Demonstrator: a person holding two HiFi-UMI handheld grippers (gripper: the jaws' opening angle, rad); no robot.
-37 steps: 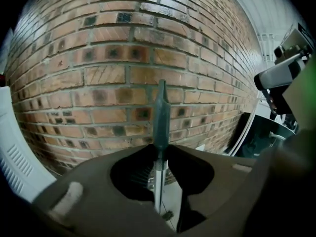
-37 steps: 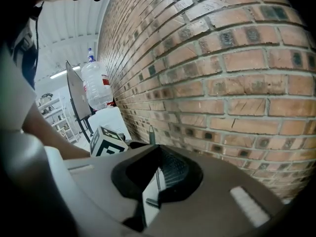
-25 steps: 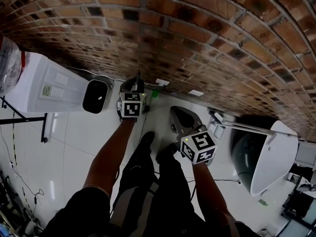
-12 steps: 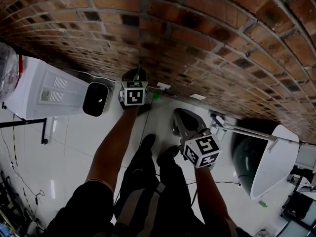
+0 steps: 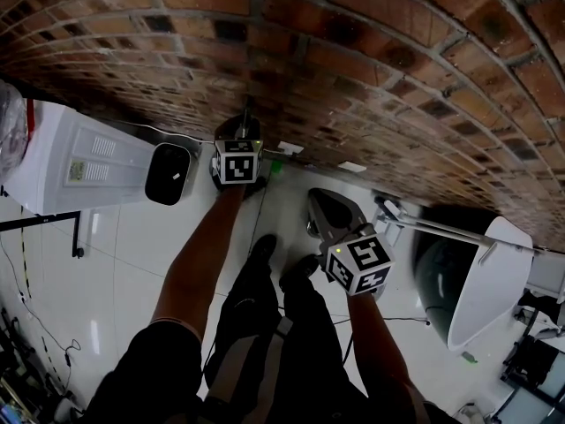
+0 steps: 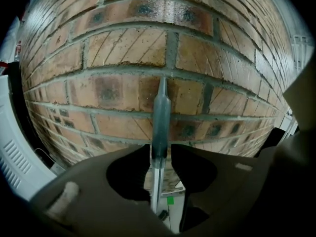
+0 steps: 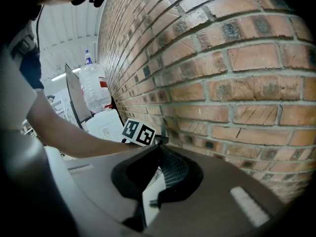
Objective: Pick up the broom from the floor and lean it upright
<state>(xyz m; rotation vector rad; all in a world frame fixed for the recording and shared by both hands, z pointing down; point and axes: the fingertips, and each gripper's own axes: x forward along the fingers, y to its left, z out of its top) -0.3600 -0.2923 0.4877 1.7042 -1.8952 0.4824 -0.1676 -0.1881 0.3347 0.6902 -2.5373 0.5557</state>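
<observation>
The broom's grey handle (image 6: 161, 122) stands upright against the brick wall (image 6: 123, 48). It runs down between the jaws of my left gripper (image 6: 160, 154). Those jaws are opening, with only a thin gap on each side of the handle. In the head view the left gripper (image 5: 240, 137) is at the foot of the wall, and the handle's thin tip (image 5: 246, 118) pokes up beyond it. My right gripper (image 5: 323, 205) hangs lower right, away from the broom. Its jaws (image 7: 159, 147) meet at the tips and hold nothing. The broom head is hidden.
A white appliance (image 5: 79, 153) with a dark opening (image 5: 169, 173) lies left along the wall. A white basin on a stand (image 5: 481, 281) is at the right. A water bottle (image 7: 94, 88) stands behind. Green tape (image 5: 276, 165) marks the floor. The person's shoes (image 5: 262, 248) are just below the grippers.
My left gripper has moved closer to the brick wall with the handle between its jaws. The right gripper has stayed about where it was.
</observation>
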